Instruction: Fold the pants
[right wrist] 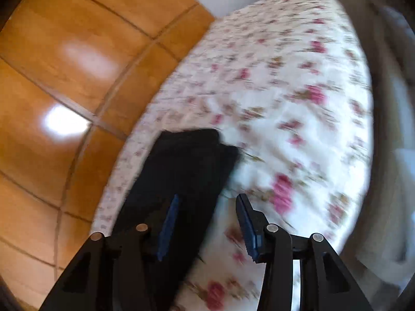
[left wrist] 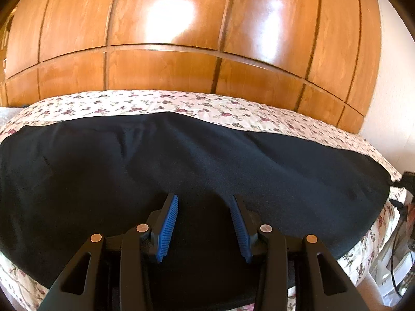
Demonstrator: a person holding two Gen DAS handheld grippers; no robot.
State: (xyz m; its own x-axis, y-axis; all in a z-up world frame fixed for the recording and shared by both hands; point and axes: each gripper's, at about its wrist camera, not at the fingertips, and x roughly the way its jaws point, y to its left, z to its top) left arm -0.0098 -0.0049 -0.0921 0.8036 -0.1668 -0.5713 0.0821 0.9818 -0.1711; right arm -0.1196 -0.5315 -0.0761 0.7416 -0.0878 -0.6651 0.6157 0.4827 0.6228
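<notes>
The black pants (left wrist: 197, 155) lie spread lengthwise across the floral bed sheet (left wrist: 160, 103). In the left wrist view my left gripper (left wrist: 204, 198) hovers low over their near middle. Its blue pads (left wrist: 168, 223) stand apart, with only the flat cloth below them. In the blurred right wrist view one end of the pants (right wrist: 186, 160) lies on the sheet (right wrist: 285, 103). My right gripper (right wrist: 208, 197) is open over that end's side edge, its left finger above the black cloth and its right finger above the sheet. Neither gripper holds anything.
A glossy wooden wardrobe (left wrist: 168, 51) stands right behind the bed, also on the left in the right wrist view as the wardrobe (right wrist: 52, 90). A white wall (left wrist: 394, 77) is at the right. Cables and dark items (left wrist: 404, 207) sit beyond the bed's right edge.
</notes>
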